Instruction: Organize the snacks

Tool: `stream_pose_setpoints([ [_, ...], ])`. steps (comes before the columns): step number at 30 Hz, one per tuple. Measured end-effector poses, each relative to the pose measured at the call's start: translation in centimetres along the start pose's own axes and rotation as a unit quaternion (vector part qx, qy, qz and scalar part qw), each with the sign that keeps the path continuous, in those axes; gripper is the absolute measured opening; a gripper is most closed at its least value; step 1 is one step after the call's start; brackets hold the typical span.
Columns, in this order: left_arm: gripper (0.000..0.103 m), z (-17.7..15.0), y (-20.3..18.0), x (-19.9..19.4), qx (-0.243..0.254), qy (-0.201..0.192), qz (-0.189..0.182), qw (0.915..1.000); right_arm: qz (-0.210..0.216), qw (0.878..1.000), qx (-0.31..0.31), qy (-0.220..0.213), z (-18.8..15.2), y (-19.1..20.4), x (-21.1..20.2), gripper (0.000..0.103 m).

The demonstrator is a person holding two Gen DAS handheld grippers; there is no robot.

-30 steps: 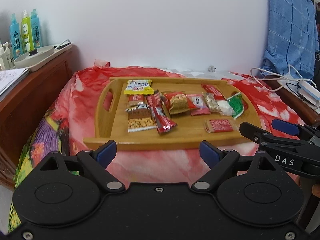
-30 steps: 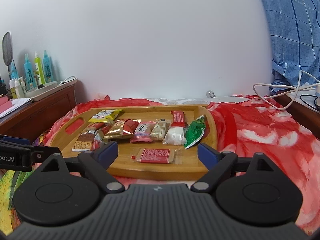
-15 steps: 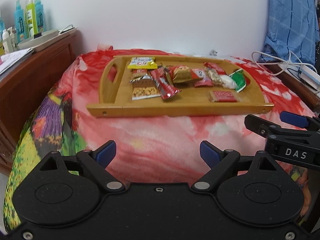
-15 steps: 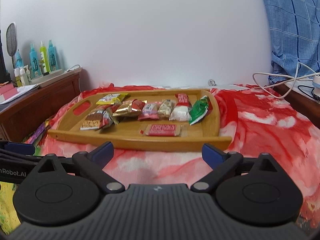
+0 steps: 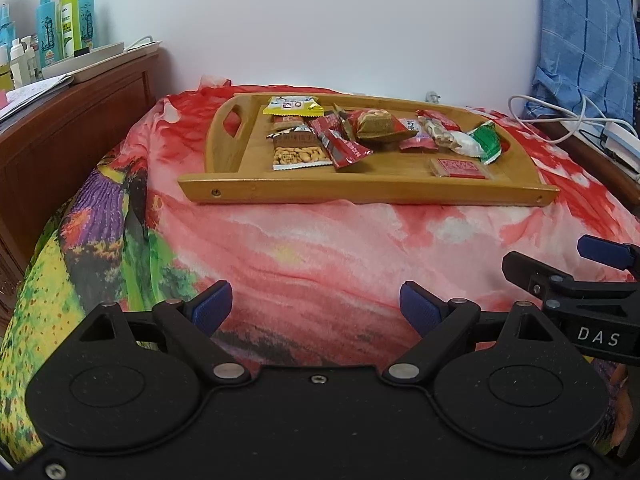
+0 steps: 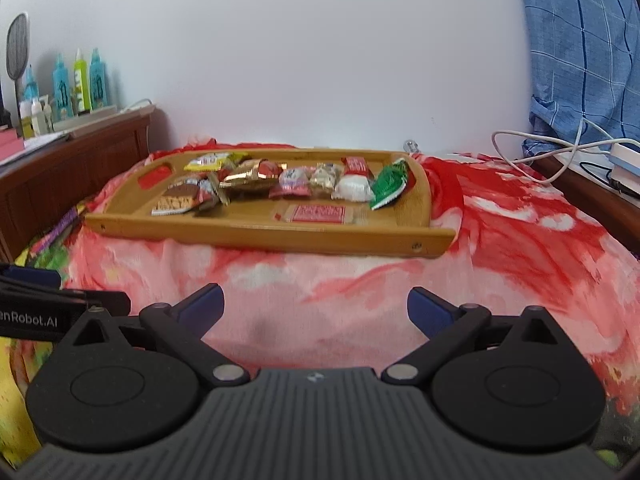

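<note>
A wooden tray (image 5: 360,194) sits on a red floral cloth, and it also shows in the right wrist view (image 6: 260,234). Several snack packets lie in it: a yellow packet (image 5: 294,106), a peanut bar (image 5: 298,154), a red flat packet (image 5: 458,168) and a green packet (image 5: 488,144). My left gripper (image 5: 316,306) is open and empty, well in front of the tray. My right gripper (image 6: 316,302) is open and empty, also short of the tray. The right gripper's fingers (image 5: 560,280) show at the left view's right edge.
A wooden cabinet (image 5: 60,136) stands at the left with bottles (image 5: 64,20) on top. White cables and a power strip (image 5: 600,124) lie at the right. A blue checked cloth (image 6: 580,48) hangs at the back right.
Both grippers have drawn back from the tray, which now looks farther away. Both stay open and empty. The snacks have not moved.
</note>
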State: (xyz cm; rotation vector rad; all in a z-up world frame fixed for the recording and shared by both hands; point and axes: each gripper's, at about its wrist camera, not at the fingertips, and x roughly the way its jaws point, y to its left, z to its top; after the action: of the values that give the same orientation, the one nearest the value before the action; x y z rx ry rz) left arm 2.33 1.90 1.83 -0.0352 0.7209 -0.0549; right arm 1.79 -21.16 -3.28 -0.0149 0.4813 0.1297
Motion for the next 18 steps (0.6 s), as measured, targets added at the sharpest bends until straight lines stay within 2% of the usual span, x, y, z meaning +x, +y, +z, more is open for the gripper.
stream_pose_setpoints([
  [15,0.093,-2.1,0.4,0.5,0.009,-0.017,0.000,0.9998,-0.029,0.999,0.008,0.014,-2.4,0.5,-0.1,0.103],
  [18,0.097,-2.3,0.4,0.7,0.006,-0.016,-0.001,0.9998,-0.032,0.999,0.004,0.019,-2.7,0.6,0.0,0.103],
])
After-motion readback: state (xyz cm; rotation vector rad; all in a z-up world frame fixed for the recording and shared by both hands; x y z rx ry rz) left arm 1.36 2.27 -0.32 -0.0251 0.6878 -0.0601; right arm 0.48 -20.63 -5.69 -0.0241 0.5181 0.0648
